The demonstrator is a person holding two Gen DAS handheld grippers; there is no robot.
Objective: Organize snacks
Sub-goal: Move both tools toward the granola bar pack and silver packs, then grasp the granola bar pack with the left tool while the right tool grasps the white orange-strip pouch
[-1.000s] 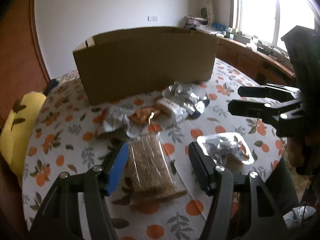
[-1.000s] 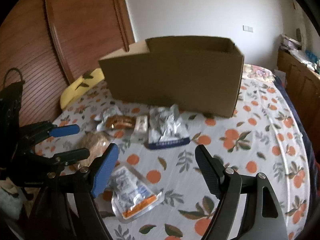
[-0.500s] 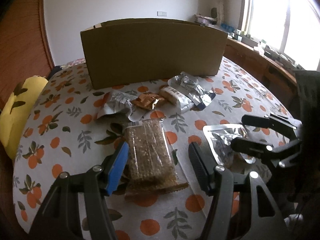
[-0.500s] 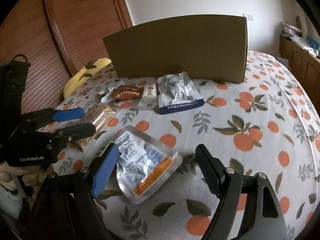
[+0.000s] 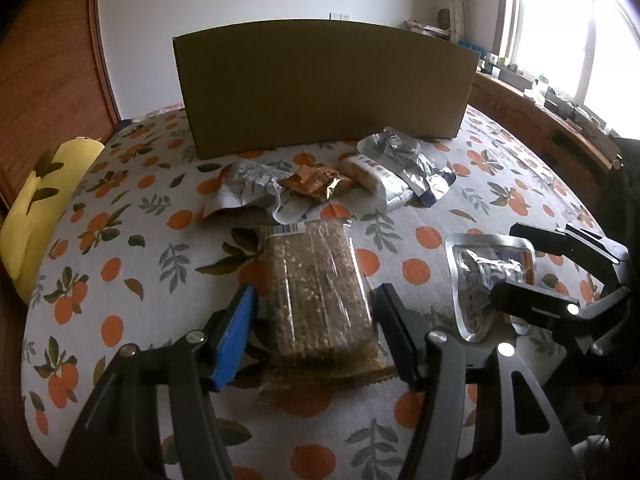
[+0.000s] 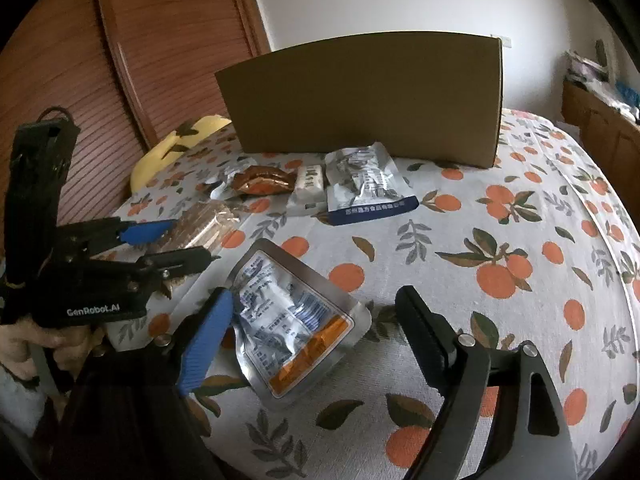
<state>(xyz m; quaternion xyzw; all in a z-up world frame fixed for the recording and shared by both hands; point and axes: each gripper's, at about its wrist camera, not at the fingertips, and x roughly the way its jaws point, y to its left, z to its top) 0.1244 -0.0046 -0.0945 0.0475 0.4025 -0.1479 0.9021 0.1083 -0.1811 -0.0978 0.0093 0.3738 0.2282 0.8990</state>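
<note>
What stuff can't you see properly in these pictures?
- Inside the cardboard box: both wrist views show only its outer wall.
- Far end of the sesame bar pack: in the right wrist view, the left gripper covers it.
- Print on the silver pouch: too small to read.
- Whether the left gripper's pads press the pack: unclear.

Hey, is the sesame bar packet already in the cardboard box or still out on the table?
Out: the sesame bar packet lies flat on the tablecloth, in front of the cardboard box.
</note>
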